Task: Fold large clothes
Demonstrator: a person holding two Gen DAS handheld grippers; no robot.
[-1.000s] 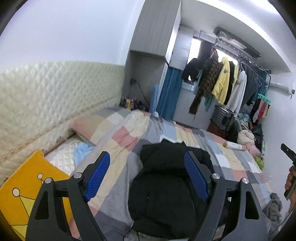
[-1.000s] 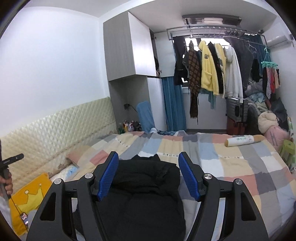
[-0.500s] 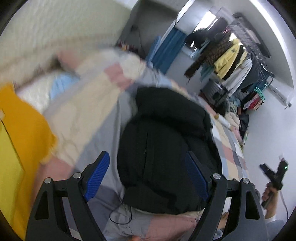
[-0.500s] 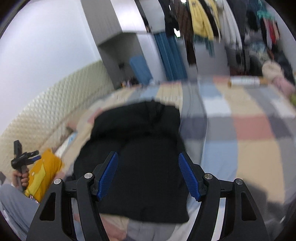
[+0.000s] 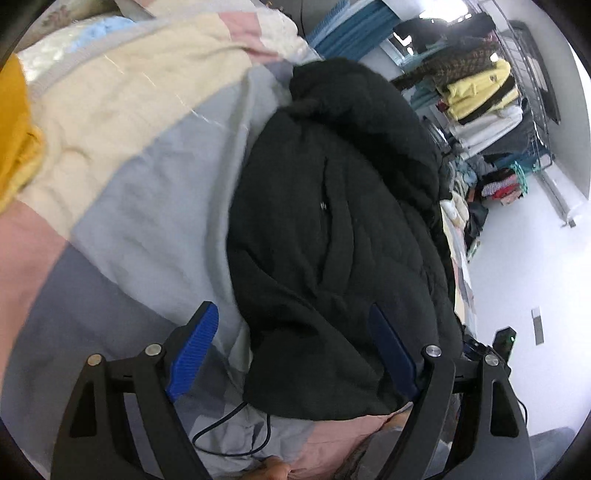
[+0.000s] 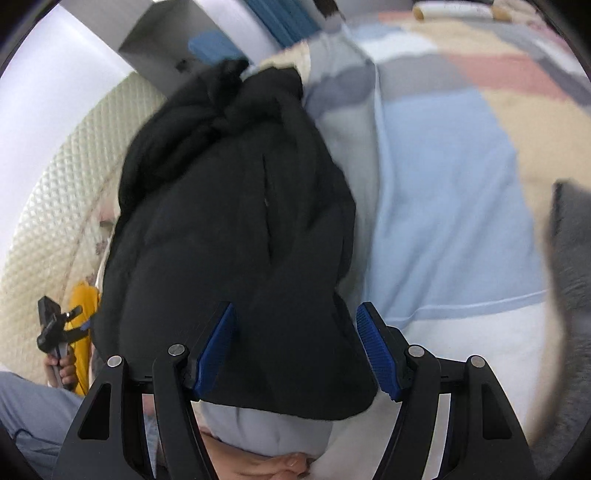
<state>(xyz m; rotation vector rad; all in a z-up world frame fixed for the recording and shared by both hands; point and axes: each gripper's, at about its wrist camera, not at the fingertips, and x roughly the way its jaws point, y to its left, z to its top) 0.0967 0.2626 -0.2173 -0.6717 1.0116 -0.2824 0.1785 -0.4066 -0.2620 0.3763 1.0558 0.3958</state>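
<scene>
Far to your left a yellow cushion [image 5: 14, 125] sits at the edge of the bed, and beside it the patchwork quilt [image 5: 122, 155] spreads in cream, pink, grey and pale blue squares. Your left gripper [image 5: 291, 350] points down at the near end of the bed with its jaws standing wide and nothing pressed between the blue pads [image 5: 192, 350]; its left finger is over bare quilt and its right finger is over the near edge of the black padded jacket [image 5: 332, 221]. A thin black cable [image 5: 236, 432] loops on the quilt just below that hem. The jacket lies in a long heap on the quilt, running away from you, its near hem at your grippers and its bunched far end toward the blue curtain [image 5: 351, 26]. Beyond its right side, clothes hang on a rack [image 5: 480, 92] against the white wall.

From your right hand's camera, your left hand [image 6: 61, 365] shows at the far left, gripping its tool in front of the quilted headboard [image 6: 55, 192]. Your right gripper [image 6: 295, 350] is also open, somewhat narrower than the left, its pads [image 6: 376, 354] straddling the jacket's [image 6: 229, 221] near hem; whether they touch the fabric you cannot tell, but they are not clamped on it. To the right of the jacket the quilt [image 6: 443, 203] lies bare in pale blue and white, with a grey blurred shape [image 6: 569, 258] at the right edge
</scene>
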